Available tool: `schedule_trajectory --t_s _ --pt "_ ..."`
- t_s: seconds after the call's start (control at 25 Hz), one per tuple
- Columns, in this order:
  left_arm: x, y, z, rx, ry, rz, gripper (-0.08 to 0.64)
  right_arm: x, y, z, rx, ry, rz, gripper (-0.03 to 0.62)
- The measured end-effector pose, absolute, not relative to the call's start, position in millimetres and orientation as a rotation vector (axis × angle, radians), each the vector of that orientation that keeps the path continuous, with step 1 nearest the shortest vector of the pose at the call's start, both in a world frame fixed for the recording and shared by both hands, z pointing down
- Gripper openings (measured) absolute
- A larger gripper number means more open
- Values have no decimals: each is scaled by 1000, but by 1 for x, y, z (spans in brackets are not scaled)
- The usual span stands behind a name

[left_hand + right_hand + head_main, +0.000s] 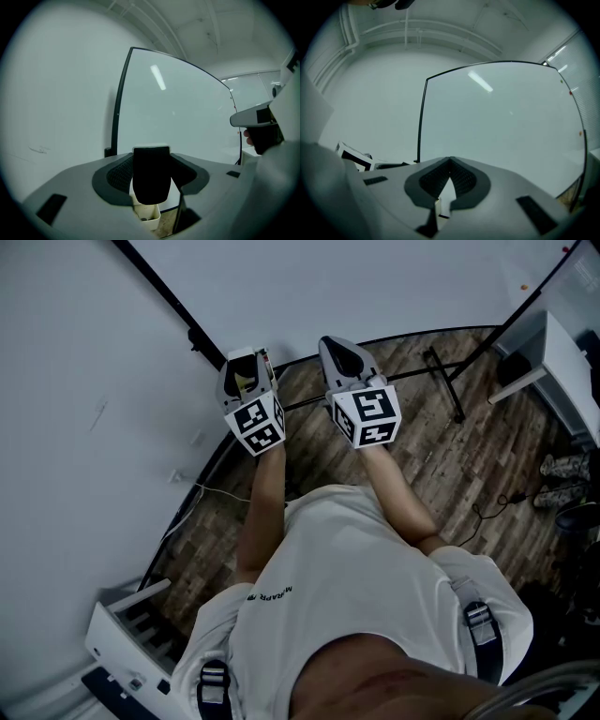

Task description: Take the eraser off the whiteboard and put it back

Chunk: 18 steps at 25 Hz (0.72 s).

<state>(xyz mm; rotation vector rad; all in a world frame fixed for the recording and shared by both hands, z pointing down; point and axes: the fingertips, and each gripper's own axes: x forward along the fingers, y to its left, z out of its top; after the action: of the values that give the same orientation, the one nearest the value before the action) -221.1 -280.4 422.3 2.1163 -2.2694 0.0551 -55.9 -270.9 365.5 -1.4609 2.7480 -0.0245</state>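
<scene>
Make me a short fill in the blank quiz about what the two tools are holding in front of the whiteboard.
1. The left tool is clamped on the eraser, whose near face is ____.
2. The right tool is shut and holds ____.
3. In the head view, the T-shirt is ____.

Missing words: black; nothing; white.

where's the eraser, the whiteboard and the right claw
eraser (151, 176): left gripper view, middle of its black face
whiteboard (178, 112): left gripper view, bare white surface
right claw (450, 160): right gripper view, where its tips meet
</scene>
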Motion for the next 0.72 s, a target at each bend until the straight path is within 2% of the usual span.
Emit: schedule_trajectory --t_s 0.72 --pt "-181 -255 368 2271 -2231 -37 235 -51 -263 368 -1479 2742 -45 6"
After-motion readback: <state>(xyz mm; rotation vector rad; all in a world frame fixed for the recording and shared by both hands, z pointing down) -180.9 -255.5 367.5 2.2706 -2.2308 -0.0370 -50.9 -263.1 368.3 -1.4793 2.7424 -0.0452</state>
